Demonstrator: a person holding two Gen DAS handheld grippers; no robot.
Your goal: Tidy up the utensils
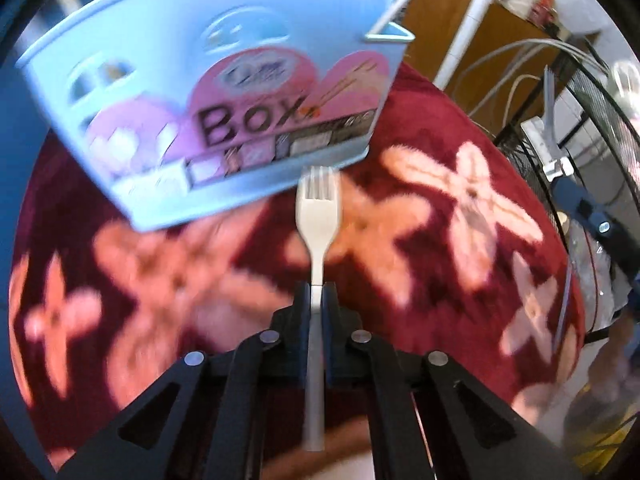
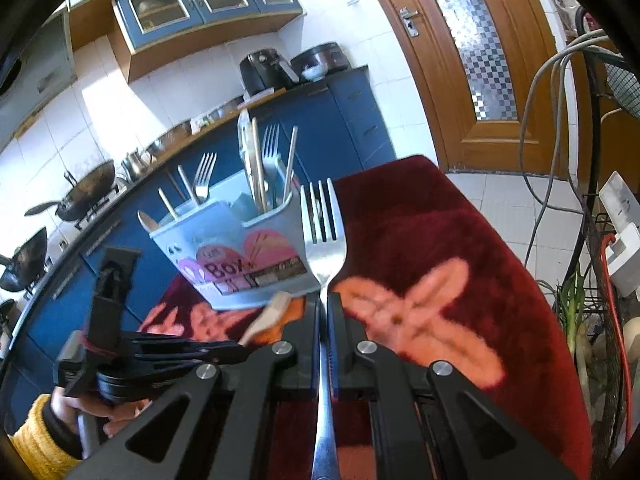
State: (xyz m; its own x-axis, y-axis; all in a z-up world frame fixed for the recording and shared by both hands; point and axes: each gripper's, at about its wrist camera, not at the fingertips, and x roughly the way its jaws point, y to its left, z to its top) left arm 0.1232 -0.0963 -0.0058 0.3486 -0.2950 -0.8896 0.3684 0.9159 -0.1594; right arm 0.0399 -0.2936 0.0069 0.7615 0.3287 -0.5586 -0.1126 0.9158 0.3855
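A light blue utensil holder (image 1: 208,92) labelled "Box" stands on the red flowered cloth (image 1: 440,152). My left gripper (image 1: 318,292) is shut on a white plastic fork (image 1: 318,208), tines pointing at the holder's base. My right gripper (image 2: 324,304) is shut on a metal fork (image 2: 322,232), tines up, just right of the holder (image 2: 236,256). The holder has several forks, chopsticks and spoons standing in it. The left gripper with the white fork (image 2: 268,316) shows in the right wrist view at lower left.
The cloth (image 2: 460,240) covers a small table. A blue kitchen counter (image 2: 340,120) with woks and appliances lies behind, a wooden door (image 2: 472,60) at the right. Cables, a fan grille (image 1: 580,120) and a power strip (image 2: 620,240) crowd the right side.
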